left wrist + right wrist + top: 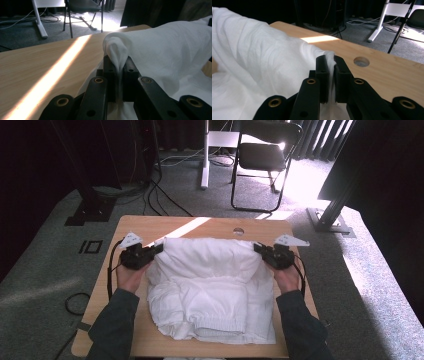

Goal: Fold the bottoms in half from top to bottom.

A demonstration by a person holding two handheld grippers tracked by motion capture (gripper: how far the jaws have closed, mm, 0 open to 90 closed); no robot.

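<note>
Two hand-held grippers lift a white garment off the wooden surface.

The left hand-held gripper (159,248) and right hand-held gripper (257,247) are each clamped on a far corner of the soft, crinkled white cloth garment (210,285), whose ribbed hem lies bunched toward the near edge of the pale wood-grain surface (135,227), beside a round hole (238,231).

We seem to be in a recording studio or lab room: grey carpet floor (45,285) strewn with loose black cables (165,195), dark curtains (320,137) along the back, black metal stand legs (332,205), a black folding chair (265,155), and a plain light wooden table (165,225) with a round cable hole (238,231).
</note>
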